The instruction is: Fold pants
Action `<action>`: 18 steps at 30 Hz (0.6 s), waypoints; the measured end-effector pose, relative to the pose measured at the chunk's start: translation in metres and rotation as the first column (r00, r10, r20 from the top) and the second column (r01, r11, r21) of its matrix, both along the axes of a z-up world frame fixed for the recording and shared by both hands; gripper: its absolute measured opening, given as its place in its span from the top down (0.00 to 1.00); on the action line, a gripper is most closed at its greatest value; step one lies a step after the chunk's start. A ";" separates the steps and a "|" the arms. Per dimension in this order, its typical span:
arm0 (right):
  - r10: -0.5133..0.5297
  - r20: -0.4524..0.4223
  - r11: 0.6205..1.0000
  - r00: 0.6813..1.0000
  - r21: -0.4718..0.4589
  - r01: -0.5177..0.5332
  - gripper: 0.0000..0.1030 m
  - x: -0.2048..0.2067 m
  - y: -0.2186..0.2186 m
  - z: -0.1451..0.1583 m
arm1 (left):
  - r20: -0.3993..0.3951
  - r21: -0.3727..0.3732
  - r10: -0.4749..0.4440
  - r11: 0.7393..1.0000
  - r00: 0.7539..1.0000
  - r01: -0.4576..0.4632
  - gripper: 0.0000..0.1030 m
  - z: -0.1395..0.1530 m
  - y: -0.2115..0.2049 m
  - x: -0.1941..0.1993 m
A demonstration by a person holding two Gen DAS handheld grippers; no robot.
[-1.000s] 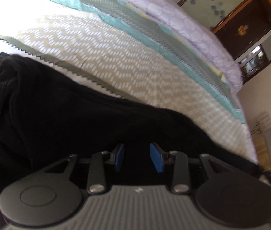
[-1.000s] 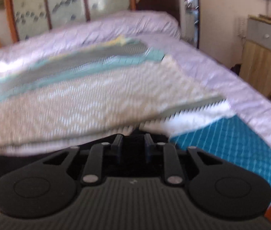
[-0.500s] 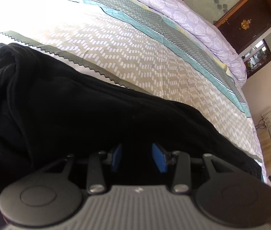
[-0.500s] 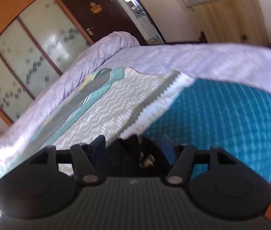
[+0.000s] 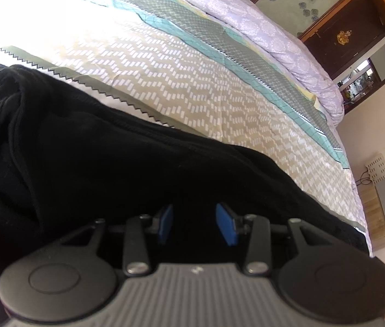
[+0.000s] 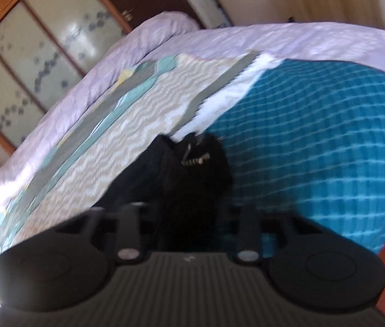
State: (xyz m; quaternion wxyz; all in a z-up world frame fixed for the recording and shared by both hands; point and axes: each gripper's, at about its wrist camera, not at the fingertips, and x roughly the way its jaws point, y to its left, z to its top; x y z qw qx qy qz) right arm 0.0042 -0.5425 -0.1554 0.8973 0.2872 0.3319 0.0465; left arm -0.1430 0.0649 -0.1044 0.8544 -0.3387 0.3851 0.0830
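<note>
Pants (image 5: 110, 169), black, lie on the bed under both of our hand-held grippers.

Our left hand-held gripper (image 5: 195, 223) hovers low over the dark cloth, its blue pads (image 5: 226, 224) set apart with black fabric showing between them; we cannot tell whether they pinch any of it. That view alone shows the pants stretching from 9 o'clock toward 4 o'clock across the zigzag bedspread (image 5: 192, 81). Our right hand-held gripper (image 6: 189, 226) is blurred, fingers spread wide, and only its view shows the bunched end of the pants (image 6: 192, 169) with a pale cord, beside a teal checked cover (image 6: 315, 150) at 2 o'clock.
</note>
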 end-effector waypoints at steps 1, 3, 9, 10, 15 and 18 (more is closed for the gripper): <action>-0.002 0.013 1.000 1.000 -0.024 0.002 0.68 -0.001 0.008 0.007 | 0.009 -0.001 -0.002 1.000 1.000 0.002 0.64 0.001 0.000 -0.001; 0.059 0.091 0.994 0.994 -0.094 -0.051 0.68 -0.007 0.030 0.031 | 0.019 -0.004 -0.002 1.000 1.000 0.002 0.64 0.003 0.000 -0.003; 0.463 0.245 0.875 0.852 -0.283 -0.394 0.68 -0.043 0.144 0.095 | 0.060 -0.042 0.002 0.999 0.998 0.001 0.64 0.004 0.004 -0.010; 0.525 0.231 0.839 0.819 -0.302 -0.452 0.68 -0.049 0.166 0.093 | 0.068 -0.044 0.002 0.999 0.998 0.001 0.64 0.005 0.005 -0.013; 0.725 0.033 0.667 0.688 -0.282 -0.690 0.52 -0.067 0.265 0.038 | 0.097 -0.061 0.040 0.998 0.995 -0.034 0.63 0.007 0.018 -0.029; 0.752 0.006 0.625 0.659 -0.325 -0.709 0.37 -0.077 0.283 0.019 | 0.103 -0.073 0.060 0.996 0.993 -0.053 0.61 0.008 0.028 -0.039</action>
